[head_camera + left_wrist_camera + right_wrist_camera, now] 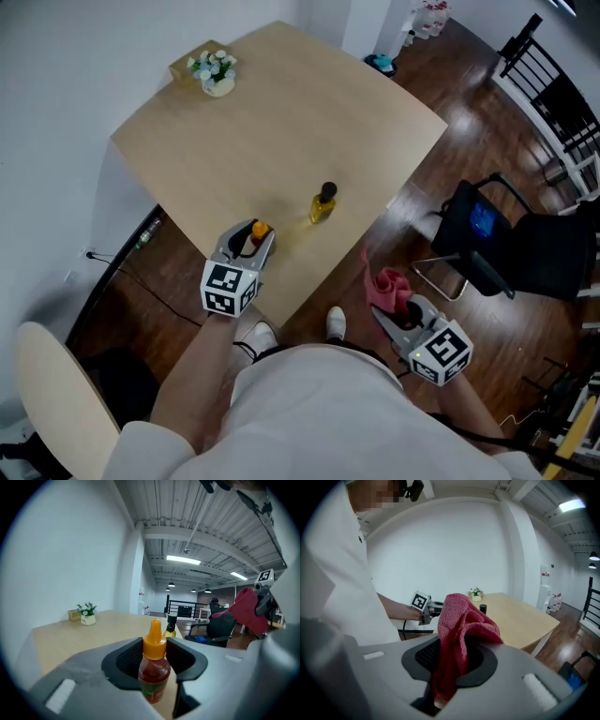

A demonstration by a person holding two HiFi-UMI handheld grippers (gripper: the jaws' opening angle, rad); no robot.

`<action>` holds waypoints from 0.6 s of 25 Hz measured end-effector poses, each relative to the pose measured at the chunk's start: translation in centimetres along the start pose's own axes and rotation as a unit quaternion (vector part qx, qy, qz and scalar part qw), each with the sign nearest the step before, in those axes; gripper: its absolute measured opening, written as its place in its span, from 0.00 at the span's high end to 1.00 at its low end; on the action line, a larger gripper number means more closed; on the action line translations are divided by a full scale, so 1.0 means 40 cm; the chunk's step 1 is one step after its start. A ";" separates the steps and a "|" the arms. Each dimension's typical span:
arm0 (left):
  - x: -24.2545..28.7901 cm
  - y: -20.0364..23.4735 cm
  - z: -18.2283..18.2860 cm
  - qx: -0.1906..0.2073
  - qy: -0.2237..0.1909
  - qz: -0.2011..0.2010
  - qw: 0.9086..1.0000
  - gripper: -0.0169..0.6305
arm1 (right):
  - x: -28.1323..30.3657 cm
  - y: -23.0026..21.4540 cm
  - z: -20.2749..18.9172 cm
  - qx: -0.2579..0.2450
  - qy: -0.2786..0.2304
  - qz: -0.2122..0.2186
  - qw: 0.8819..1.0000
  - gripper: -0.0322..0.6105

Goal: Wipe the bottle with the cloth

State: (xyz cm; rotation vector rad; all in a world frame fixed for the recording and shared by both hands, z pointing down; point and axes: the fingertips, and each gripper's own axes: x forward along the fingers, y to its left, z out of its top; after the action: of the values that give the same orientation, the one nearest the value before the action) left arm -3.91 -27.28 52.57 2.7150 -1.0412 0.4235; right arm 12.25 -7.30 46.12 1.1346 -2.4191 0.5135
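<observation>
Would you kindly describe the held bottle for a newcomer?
Start at the wooden table; the left gripper hovers over its near edge. Between its fingers is the red sauce bottle with an orange nozzle cap, unlike the yellow, black-capped bottle standing free.

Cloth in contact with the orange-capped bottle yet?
No, the red cloth hangs in the right gripper, clearly apart from the orange-capped bottle clamped in the left gripper.

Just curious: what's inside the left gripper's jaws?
A red sauce bottle with an orange cap, clamped by the left gripper. Its bottom is hidden behind the gripper's body.
</observation>
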 end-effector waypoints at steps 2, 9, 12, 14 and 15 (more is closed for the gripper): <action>0.027 0.014 -0.037 0.000 0.004 0.003 1.000 0.73 | -0.013 0.004 -0.001 0.006 0.005 -0.015 1.000 0.84; 0.076 0.048 -0.097 0.003 -0.005 0.009 1.000 0.73 | -0.036 0.051 0.005 0.008 0.020 -0.043 0.999 0.84; 0.082 0.047 -0.101 0.008 -0.014 0.002 1.000 0.73 | -0.043 0.065 0.001 0.010 0.026 -0.055 0.998 0.84; 0.081 0.038 -0.107 0.015 -0.017 -0.003 1.000 0.73 | -0.043 0.078 -0.001 0.010 0.027 -0.059 0.998 0.84; 0.079 0.033 -0.111 0.018 -0.017 -0.006 1.000 0.72 | -0.043 0.086 -0.001 0.009 0.027 -0.060 0.998 0.84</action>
State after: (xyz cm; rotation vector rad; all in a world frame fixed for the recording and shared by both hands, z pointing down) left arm -3.40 -28.93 57.91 2.7680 -1.0363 0.3996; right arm 10.55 -4.14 44.75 1.2486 -2.2875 0.5209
